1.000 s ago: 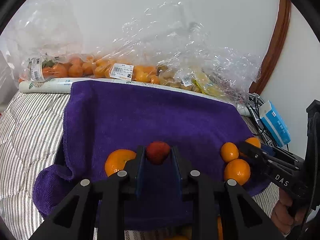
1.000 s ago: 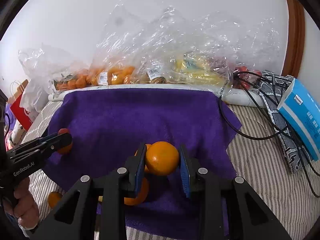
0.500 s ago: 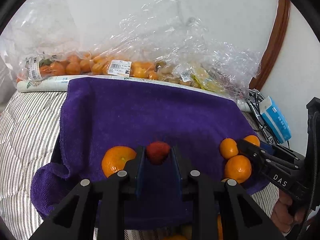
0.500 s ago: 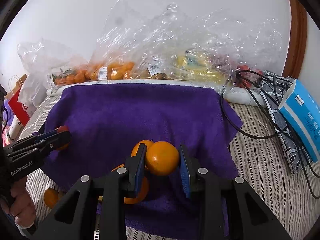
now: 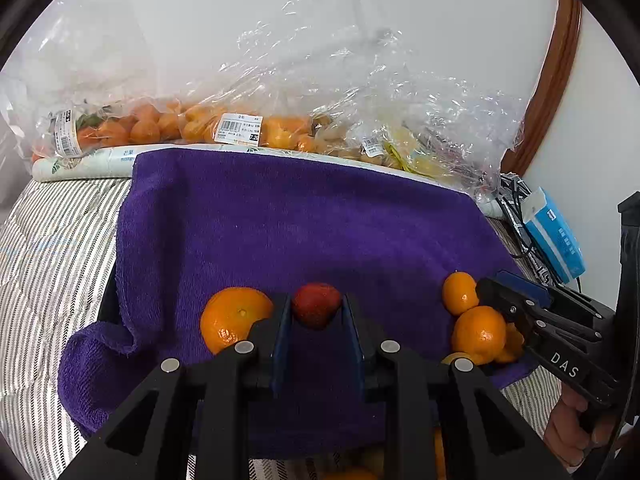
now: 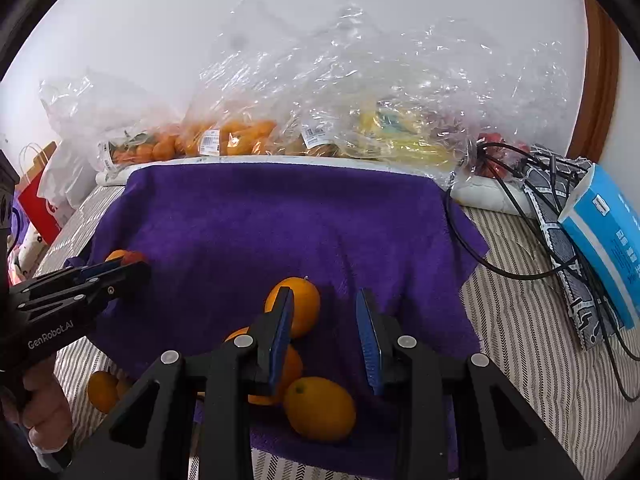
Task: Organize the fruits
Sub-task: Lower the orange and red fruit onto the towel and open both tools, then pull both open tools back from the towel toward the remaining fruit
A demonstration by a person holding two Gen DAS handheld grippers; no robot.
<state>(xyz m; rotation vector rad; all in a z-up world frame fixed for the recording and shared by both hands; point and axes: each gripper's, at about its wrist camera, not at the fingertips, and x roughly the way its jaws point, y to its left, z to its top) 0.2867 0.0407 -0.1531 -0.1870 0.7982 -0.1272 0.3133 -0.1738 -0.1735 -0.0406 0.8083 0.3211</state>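
One red fruit (image 5: pixel 317 312) in left gripper (image 5: pixel 315 305), right gripper (image 6: pixel 325 306) — jaws apart

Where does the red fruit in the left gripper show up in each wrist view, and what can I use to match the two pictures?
Left wrist: the red fruit sits low centre, clamped in the left gripper.
Right wrist: it is at the left edge, mid-height, partly hidden at that gripper's tip.
Shared landmark: the purple towel, with the blue box to its right.
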